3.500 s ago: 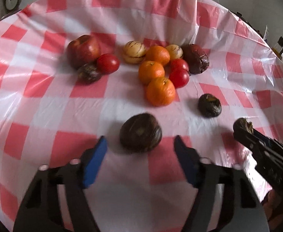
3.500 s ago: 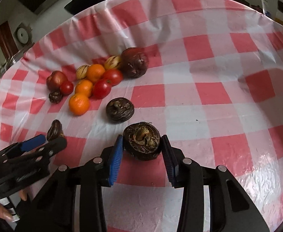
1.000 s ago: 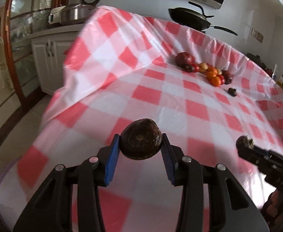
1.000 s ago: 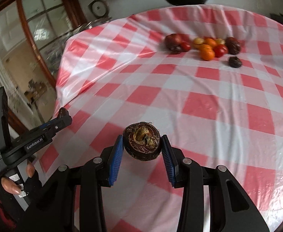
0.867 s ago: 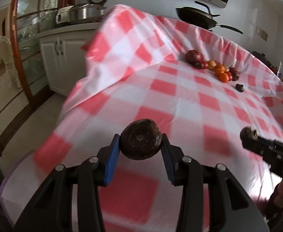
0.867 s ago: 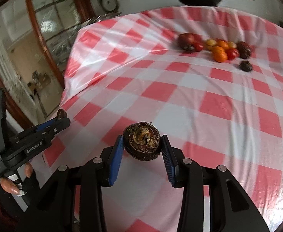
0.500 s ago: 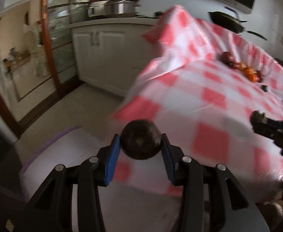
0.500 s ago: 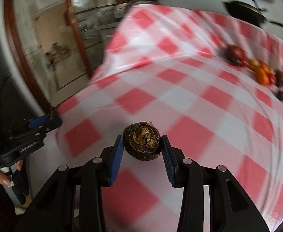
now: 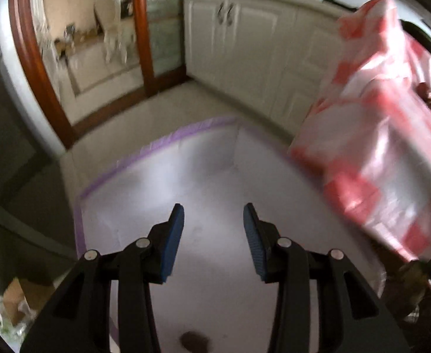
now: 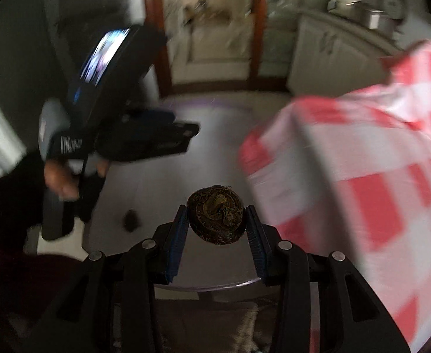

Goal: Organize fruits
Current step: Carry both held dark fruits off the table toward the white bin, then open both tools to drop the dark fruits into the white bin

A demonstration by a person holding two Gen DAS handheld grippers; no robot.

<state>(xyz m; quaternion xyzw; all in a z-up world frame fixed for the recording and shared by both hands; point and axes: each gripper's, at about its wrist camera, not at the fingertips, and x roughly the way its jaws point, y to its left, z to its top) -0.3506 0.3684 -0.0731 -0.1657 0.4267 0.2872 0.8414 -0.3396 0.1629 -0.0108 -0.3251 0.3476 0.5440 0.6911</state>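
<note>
This is a home kitchen. White cabinets (image 9: 244, 38) with curved handles run along the back wall, with metal pots (image 10: 374, 19) on their counter. A red-and-white checked tablecloth (image 9: 386, 147) hangs over the table's corner at the right. A glazed door with a dark wooden frame (image 9: 140, 32) opens onto a room with a pale chair (image 9: 112, 14). The floor is tiled, partly under a white sheet (image 9: 209, 182) edged in purple.

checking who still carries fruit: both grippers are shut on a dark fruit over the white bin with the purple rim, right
Not quite. Only the right gripper is shut on a dark fruit. The left wrist view shows the left gripper open, nothing between its fingers, over the white bin with the purple rim; a dark fruit lies below it in the bin.
</note>
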